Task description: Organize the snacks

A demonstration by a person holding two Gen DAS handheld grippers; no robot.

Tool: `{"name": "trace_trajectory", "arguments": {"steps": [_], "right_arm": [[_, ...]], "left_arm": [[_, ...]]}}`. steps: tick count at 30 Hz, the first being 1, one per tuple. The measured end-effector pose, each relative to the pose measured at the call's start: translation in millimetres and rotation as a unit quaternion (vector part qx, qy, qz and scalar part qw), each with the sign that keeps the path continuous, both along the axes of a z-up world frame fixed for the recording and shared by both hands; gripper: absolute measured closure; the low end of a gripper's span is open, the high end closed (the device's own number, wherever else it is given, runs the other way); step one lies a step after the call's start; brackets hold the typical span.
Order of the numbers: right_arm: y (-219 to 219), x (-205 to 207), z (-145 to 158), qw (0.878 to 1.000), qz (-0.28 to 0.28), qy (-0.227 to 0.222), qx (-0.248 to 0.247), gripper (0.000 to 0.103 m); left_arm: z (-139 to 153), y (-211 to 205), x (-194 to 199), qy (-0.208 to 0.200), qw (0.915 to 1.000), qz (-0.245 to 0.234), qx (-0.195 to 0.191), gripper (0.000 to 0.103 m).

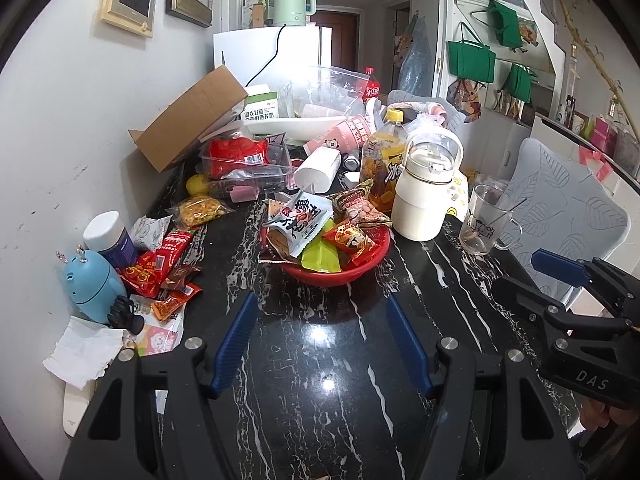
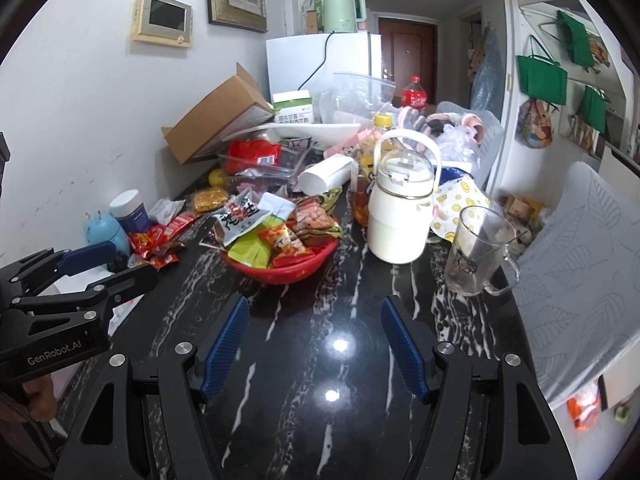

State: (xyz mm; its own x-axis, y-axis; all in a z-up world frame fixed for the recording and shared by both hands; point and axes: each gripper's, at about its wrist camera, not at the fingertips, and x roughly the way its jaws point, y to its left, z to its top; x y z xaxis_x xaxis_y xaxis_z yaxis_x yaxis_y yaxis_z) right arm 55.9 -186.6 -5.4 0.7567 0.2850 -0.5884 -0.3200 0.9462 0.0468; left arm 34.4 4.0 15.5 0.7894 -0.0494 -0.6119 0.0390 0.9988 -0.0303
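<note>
A red basket (image 1: 352, 269) (image 2: 304, 268) sits mid-table, heaped with snack packets: a white one with black characters (image 1: 298, 218) (image 2: 236, 220), a green one (image 1: 318, 258) and a red one (image 1: 352, 240) (image 2: 286, 246). Loose red and orange snack packets (image 1: 160, 268) (image 2: 156, 240) lie to the left by the wall, and a yellow packet (image 1: 198, 210) (image 2: 208, 199) lies behind them. My left gripper (image 1: 322, 312) is open and empty above the black marble table (image 1: 320, 380), short of the basket. My right gripper (image 2: 314, 312) is open and empty too, beside it on the right.
A cream jug (image 1: 424, 192) (image 2: 400, 216), a tea bottle (image 1: 386, 152) and a glass mug (image 1: 484, 220) (image 2: 476, 252) stand right of the basket. A blue gadget (image 1: 94, 284), a jar (image 1: 110, 238) and tissue (image 1: 84, 354) are at left. Boxes and bags crowd the back; a padded chair (image 2: 580, 280) stands at right.
</note>
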Motion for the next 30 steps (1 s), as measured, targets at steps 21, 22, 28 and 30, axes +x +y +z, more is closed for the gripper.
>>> {"name": "trace_trajectory", "arguments": {"steps": [21,22,28,30], "right_arm": [[3.6,2.6,-2.1,1.000,0.000,0.003,-0.001,0.034],[3.9,3.3,-2.6,1.000,0.001,0.003,0.000,0.034],[5.5,8.3,-7.0,1.000,0.005,0.008,-0.001,0.034],[5.9,9.6,-8.3,1.000,0.005,0.010,-0.003,0.034]], "left_arm": [[0.8,0.4,-2.0,0.000,1.0000,-0.001,0.003,0.037],[0.7,0.3,-2.3,0.000,1.0000,-0.001,0.004,0.037],[-3.7,-0.5,1.8,0.008,1.0000,0.000,0.004,0.037],[-5.8,-0.7,4.0,0.012,0.9999,-0.002,0.001,0.037]]}}
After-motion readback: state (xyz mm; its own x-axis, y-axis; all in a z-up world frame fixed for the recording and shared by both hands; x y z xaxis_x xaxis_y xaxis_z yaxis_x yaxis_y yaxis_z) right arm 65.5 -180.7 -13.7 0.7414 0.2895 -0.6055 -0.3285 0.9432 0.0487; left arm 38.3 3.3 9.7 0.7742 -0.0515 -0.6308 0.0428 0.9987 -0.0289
